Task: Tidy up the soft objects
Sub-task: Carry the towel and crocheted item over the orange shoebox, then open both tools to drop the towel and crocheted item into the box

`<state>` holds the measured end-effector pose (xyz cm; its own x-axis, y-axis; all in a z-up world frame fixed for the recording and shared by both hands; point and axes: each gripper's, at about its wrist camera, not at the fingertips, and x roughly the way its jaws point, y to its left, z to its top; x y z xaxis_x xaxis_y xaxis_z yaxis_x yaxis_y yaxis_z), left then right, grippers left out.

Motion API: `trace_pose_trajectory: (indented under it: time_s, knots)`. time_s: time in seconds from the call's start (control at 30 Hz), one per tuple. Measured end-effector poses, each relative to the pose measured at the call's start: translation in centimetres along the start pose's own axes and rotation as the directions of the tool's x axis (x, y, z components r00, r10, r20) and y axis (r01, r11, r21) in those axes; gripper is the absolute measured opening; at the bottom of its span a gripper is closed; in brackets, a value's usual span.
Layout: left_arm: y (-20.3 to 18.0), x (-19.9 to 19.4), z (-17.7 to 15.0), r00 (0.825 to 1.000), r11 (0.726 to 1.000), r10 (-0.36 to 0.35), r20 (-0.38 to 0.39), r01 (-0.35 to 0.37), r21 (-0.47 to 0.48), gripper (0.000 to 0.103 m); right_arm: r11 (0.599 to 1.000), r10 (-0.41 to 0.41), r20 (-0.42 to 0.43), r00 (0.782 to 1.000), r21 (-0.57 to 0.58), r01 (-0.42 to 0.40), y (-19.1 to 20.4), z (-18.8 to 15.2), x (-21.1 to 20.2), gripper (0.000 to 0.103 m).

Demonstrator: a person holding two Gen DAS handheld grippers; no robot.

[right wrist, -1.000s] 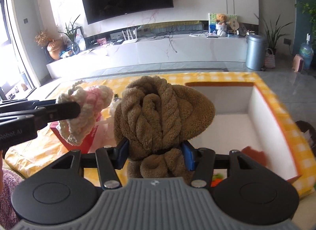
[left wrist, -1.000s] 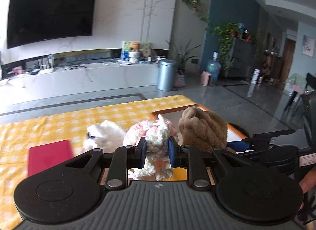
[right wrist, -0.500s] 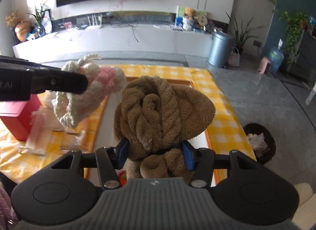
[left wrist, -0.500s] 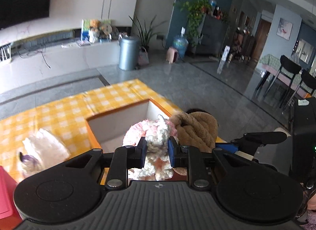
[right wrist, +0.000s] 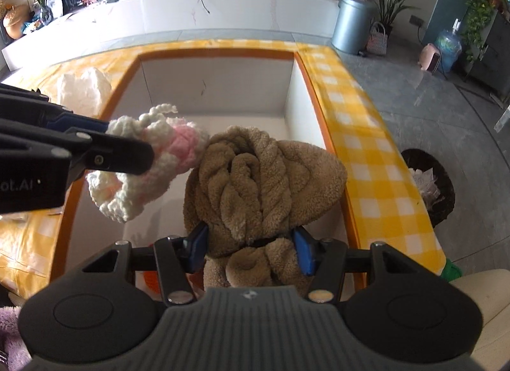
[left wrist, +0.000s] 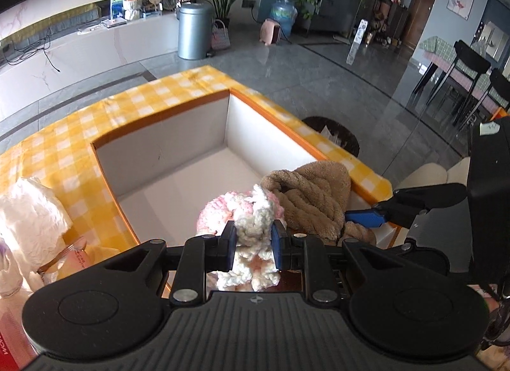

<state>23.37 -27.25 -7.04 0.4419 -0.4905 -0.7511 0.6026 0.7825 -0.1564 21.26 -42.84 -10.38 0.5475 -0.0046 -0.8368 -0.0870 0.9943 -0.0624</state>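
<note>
Both claws, knitted hat [left wrist: 255,224] and brown plush [right wrist: 264,179], now over white bin [right wrist: 216,84].

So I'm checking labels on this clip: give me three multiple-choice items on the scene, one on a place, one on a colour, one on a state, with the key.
1. Where do both soft items hang?
A. over the white box
B. over the floor
C. over the grey bin

2. What colour is the fleece bundle in the right tongs?
A. purple
B. brown
C. green

3. How are the left tongs?
A. open and empty
B. out of view
C. shut on the knitted item

Key: A, the white box lies below both; B, the fleece bundle in the right tongs is brown; C, the left tongs pinch the knitted item.
</note>
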Motion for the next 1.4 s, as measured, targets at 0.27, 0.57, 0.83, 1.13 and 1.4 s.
trace_pose_trajectory:
  time_s: [0.27,0.57,0.83,1.13,1.4]
  knots:
    - [-0.9,1.7,-0.7,0.998,0.999,0.021,-0.054,-0.02,0.026,0.026,0.998,-0.019,-0.063,0.998,-0.054,0.016,0.1,-0.1,2.2,0.06]
    - [-1.4,-0.2,-0.2,1.0,1.0,0.025,-0.012,-0.024,0.016,0.047,0.991,-0.062,-0.03,0.998,-0.12,0.058,1.2,-0.3,0.1,0.07]
    - [-1.8,-5.4,0.3,0.995,1.0,0.017,0.094,-0.018,0.001,0.05,0.985,-0.119,0.055,0.991,-0.118,0.125,1.6,0.0,-4.1,0.072]
    - [-0.2,-12.5,-2.6,0.965,0.993,0.12,0.235,-0.117,-0.027,0.051,0.997,-0.08,0.287,0.955,0.01,0.081,3.7,-1.4,-10.9,0.072]
    - [2.4,-16.9,-8.3,0.922,0.969,0.245,0.299,-0.224,-0.101,0.051,0.996,0.008,0.414,0.91,0.077,-0.044,8.9,-3.6,-13.4,0.072]
